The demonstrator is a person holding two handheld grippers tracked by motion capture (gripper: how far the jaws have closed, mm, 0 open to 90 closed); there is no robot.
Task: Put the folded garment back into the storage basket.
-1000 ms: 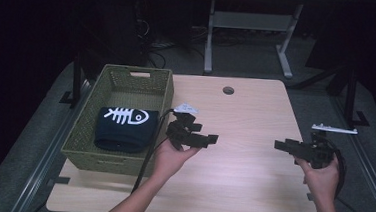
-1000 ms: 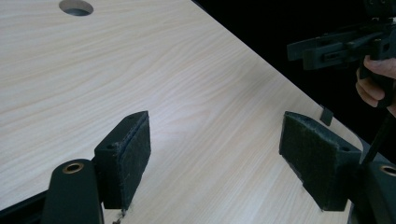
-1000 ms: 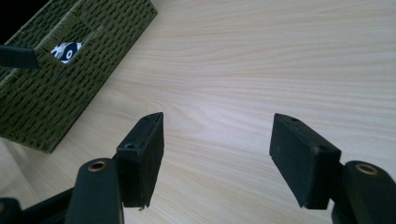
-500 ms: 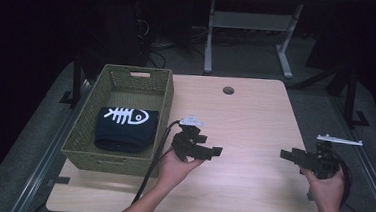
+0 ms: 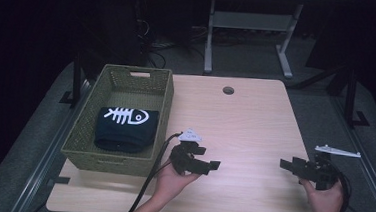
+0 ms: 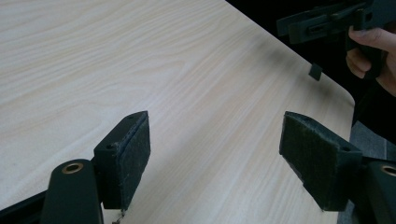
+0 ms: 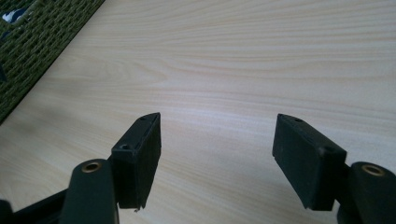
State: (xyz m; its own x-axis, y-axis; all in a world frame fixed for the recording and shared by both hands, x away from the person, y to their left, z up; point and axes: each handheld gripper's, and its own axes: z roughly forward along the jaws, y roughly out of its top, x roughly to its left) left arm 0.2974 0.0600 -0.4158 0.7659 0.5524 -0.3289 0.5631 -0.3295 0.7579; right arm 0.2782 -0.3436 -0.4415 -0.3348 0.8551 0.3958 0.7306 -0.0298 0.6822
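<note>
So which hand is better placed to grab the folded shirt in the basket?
Left, probably. The left claw is open beside the basket holding the shirt; the right claw hangs at the table's far side.

A lab or test room — a pale wood table [image 5: 245, 120] on dark carpet, loose cables [image 5: 167, 47] and a metal stand [image 5: 252, 25] behind, surroundings dim.

A pale wood surface [image 5: 254, 130] stands on grey carpet [image 5: 259, 61]; a white-legged desk frame [image 5: 251, 30] stands at twelve o'clock in dim darkness.
</note>
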